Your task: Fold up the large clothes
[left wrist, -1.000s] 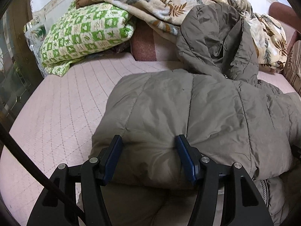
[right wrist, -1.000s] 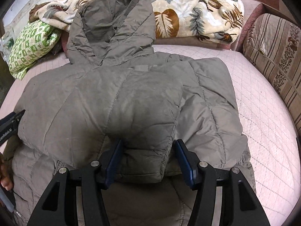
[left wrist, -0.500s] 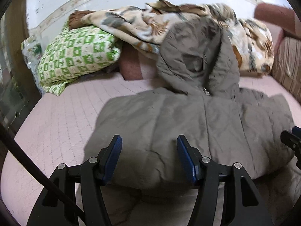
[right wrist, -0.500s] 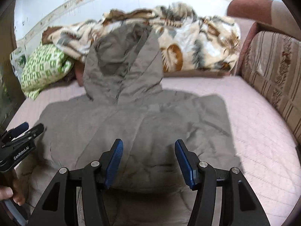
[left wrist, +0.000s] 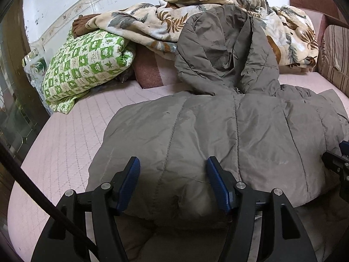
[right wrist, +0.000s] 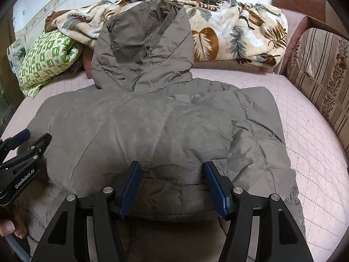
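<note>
A large grey-brown padded coat [left wrist: 229,135] is being shown spread flat on the pink quilted bed cover [left wrist: 72,135], and everything else is being placed from that coat. Its hood [right wrist: 144,50] is lying at the far end, propped up against the leaf-patterned blanket [right wrist: 235,35] heaped behind it. A green-and-white checked pillow [left wrist: 87,65] is being seen off the coat's far left corner, and a striped cushion [right wrist: 318,83] is standing well beyond the coat's right edge. The near part of the coat is being seen doubled over onto the body, a rounded fold lying along the edge nearest the cameras.

The left gripper [left wrist: 173,183] is being held over the left half of that near fold. Its jaws are opening at this moment: the blue pads are standing apart on either side of a bulge of coat fabric, and no pinch is being made on it. The right gripper [right wrist: 172,185] is being held over the right half of the same fold, likewise opening, with the puffed cloth sitting between its pads but not being squeezed. In the right wrist view the left gripper is also being seen from the side at the coat's left edge, and fingers [right wrist: 8,227] of the hand carrying it are being glimpsed below it.
</note>
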`<state>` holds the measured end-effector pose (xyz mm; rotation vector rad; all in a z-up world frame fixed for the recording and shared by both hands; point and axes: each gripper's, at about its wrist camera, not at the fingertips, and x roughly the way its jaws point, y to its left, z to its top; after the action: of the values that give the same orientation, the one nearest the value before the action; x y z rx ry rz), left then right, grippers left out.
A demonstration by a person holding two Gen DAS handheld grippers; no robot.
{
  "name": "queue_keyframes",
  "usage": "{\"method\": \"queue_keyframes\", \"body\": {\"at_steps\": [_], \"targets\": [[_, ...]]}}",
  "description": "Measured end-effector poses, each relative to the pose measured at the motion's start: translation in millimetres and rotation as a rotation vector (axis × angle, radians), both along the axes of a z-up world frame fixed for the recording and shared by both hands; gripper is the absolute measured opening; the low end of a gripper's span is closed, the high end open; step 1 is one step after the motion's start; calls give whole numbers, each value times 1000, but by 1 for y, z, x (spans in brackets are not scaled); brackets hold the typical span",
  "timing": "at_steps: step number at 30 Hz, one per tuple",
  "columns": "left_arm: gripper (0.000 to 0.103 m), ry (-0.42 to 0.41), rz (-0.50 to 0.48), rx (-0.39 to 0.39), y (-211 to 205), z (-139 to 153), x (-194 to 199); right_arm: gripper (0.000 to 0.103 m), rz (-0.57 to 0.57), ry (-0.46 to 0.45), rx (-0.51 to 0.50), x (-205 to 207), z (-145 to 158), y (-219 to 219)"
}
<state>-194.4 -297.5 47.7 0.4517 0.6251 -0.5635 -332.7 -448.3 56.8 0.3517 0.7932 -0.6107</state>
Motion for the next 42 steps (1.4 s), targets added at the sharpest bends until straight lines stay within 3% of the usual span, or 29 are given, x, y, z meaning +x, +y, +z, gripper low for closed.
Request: {"method": "queue_keyframes", "body": {"at_steps": [22, 30, 35, 42], "targets": [[66, -8, 2, 2, 1, 0, -2, 69, 15, 26, -20, 2, -4, 3], [66, -59, 33, -56, 10, 21, -1, 70, 16, 28, -21, 2, -4, 4], [66, -123, 139, -137, 31, 52, 9, 70, 16, 29, -21, 2, -4, 4], [70, -246, 438, -291, 98, 105, 40, 71, 15, 30, -21, 3, -4, 4]]}}
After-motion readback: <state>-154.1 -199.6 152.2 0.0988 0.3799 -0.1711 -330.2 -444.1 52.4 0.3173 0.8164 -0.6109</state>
